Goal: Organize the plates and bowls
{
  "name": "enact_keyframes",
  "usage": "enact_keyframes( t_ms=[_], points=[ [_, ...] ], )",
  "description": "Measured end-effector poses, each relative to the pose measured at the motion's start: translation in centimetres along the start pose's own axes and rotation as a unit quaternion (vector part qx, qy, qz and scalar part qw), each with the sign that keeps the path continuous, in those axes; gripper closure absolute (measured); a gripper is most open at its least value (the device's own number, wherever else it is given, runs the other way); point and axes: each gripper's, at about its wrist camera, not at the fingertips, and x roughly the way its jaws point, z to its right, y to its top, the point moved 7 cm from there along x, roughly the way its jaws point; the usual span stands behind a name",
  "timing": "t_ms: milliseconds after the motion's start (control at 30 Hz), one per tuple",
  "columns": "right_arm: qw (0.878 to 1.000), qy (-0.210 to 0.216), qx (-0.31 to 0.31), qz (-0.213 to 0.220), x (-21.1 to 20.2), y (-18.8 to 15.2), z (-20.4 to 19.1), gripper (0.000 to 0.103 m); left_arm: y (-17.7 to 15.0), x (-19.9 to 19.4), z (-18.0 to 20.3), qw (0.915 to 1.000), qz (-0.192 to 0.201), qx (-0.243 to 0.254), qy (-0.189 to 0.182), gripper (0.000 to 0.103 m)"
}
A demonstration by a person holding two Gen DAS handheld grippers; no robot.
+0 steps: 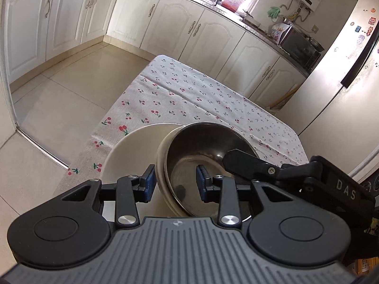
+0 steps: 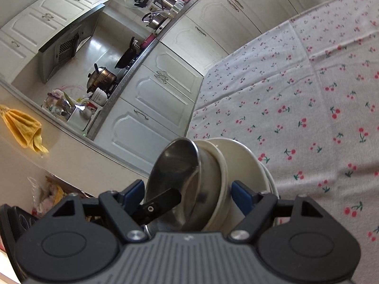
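Both grippers are on the same nested stack, at the near edge of the table with the cherry-print cloth (image 1: 189, 90)

Stack: steel bowl (image 1: 203, 156) innermost, seated inside a cream bowl (image 1: 161, 163), cream plate (image 1: 135, 149) under and beside them. From the right wrist view the whole stack looks tipped on edge; can't tell if it's lifted clear of the cloth

Left gripper (image 1: 176, 184): jaws straddle the bowl walls, one blue pad outside the cream bowl, one inside the steel bowl. Pads look close to the walls, but can't tell if they're actually clamped

Right gripper (image 2: 187, 195): jaws spread wide around the stack, steel bowl (image 2: 173, 170) near one pad, cream bowl (image 2: 214, 177) and plate (image 2: 246, 165) near the other. Contact not clear, so grip state unknown

The right gripper's finger (image 1: 244, 163) reaches into the steel bowl in the left wrist view

Background: white cabinets (image 1: 71, 19) and a fridge (image 1: 343, 71)
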Motion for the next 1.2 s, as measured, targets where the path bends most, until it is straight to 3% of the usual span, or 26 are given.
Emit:
enact_keyframes(
  t_ms=[167, 500, 733, 1067, 1200],
  points=[
    [1.0, -0.004, -0.012, 0.005, -0.2, 0.1, -0.1, 0.022, 0.1, -0.2, 0.2, 1.0, 0.001, -0.001, 0.0, 0.063],
    [1.0, 0.005, 0.003, 0.026, -1.4, 0.6, 0.4, 0.013, -0.1, -0.5, -0.2, 0.9999, 0.003, -0.008, 0.006, 0.045],
    [0.998, 0.04, 0.012, 0.044, -1.5, 1.6, -0.2, 0.01, 0.2, -0.8, -0.4, 0.9998, 0.01, -0.019, 0.002, 0.044],
    [0.997, 0.067, 0.044, 0.014, -0.8, 0.4, -0.2, 0.009, -0.4, -0.6, 0.2, 0.9996, -0.008, -0.019, -0.019, 0.043],
    [0.996, 0.075, 0.056, 0.005, -1.0, -0.3, -0.6, 0.008, -0.5, -0.9, -0.1, 0.9998, -0.007, -0.014, -0.009, 0.043]
  ],
)
